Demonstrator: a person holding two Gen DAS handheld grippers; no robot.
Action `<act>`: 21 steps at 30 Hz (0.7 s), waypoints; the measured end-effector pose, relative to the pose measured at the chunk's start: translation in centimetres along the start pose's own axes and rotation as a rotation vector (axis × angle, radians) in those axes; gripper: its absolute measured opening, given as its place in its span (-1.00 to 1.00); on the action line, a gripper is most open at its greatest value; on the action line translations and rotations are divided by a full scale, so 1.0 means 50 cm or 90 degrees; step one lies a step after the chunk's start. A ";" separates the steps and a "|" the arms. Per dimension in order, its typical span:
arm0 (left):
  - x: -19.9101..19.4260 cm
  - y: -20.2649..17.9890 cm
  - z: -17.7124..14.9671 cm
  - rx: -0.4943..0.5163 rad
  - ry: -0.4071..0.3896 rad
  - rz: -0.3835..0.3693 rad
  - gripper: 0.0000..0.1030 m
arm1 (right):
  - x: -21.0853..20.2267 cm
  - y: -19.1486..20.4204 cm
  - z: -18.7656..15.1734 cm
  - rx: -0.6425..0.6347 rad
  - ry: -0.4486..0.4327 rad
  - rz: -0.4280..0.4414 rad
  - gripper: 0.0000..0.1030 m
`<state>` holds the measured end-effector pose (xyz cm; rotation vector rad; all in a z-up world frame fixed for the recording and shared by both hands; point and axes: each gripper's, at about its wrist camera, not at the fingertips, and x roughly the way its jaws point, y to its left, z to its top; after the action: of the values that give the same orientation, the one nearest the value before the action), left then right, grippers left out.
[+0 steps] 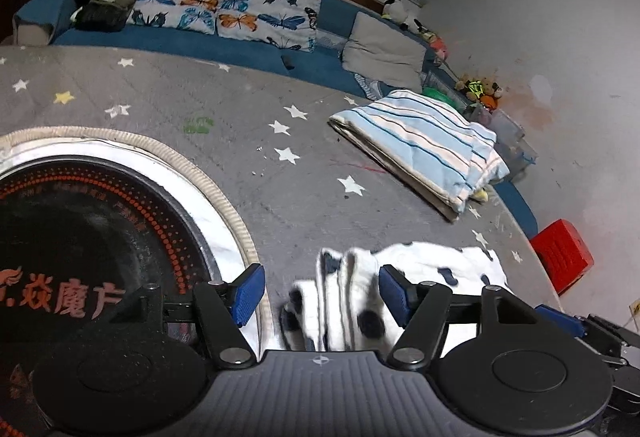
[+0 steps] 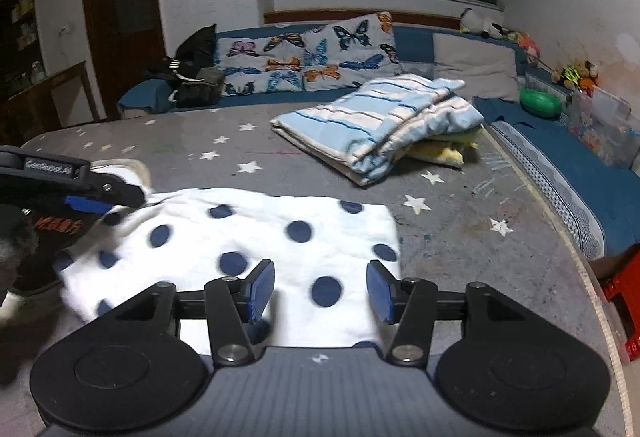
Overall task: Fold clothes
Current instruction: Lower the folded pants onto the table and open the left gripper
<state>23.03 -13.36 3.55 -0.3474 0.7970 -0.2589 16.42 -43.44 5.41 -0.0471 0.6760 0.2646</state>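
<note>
The white garment with dark blue dots (image 2: 256, 237) served as the landmark; it lay spread on the grey star-print mat (image 2: 460, 237). The right gripper (image 2: 320, 291) hovered at the near edge of the garment, its blue pads (image 2: 260, 289) set wide apart with dotted cloth visible between them and nothing clamped. The left gripper (image 1: 320, 293) was at the left end of the garment, where the cloth was bunched into folds (image 1: 344, 297). Its fingers stood wide, and the bunched cloth sat between the pads; whether the right-hand pad touched the cloth could not be determined. In the right wrist view the same gripper (image 2: 92, 203) appeared at the garment's left corner.

Left of the garment, a black item with orange print (image 1: 80, 237) rested on a white cloth with a beige ribbed edge (image 1: 216, 189). Beyond the garment, well apart from it, lay a folded blue-striped blanket (image 2: 372, 125). A red stool (image 2: 624, 301) stood off the mat to the garment's right. Farthest from the garment, butterfly-print cushions (image 2: 308, 53) leaned along the blue sofa (image 2: 560, 165), with a grey pillow (image 2: 472, 65) beside them.
</note>
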 end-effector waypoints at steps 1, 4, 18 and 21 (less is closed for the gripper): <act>-0.008 -0.002 -0.005 0.006 -0.001 0.001 0.35 | -0.007 0.007 -0.003 -0.004 -0.001 0.004 0.30; -0.029 -0.006 -0.023 0.023 0.000 0.006 0.40 | -0.027 0.027 -0.017 -0.015 0.000 0.017 0.35; -0.087 -0.009 -0.093 0.073 0.007 0.028 0.63 | -0.095 0.060 -0.113 -0.020 0.011 -0.018 0.72; -0.103 -0.012 -0.105 0.080 0.005 0.027 0.74 | -0.107 0.061 -0.122 0.002 0.003 -0.024 0.80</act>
<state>15.66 -13.14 3.74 -0.2110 0.7910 -0.2698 7.89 -42.51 4.10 -0.0570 0.6798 0.2264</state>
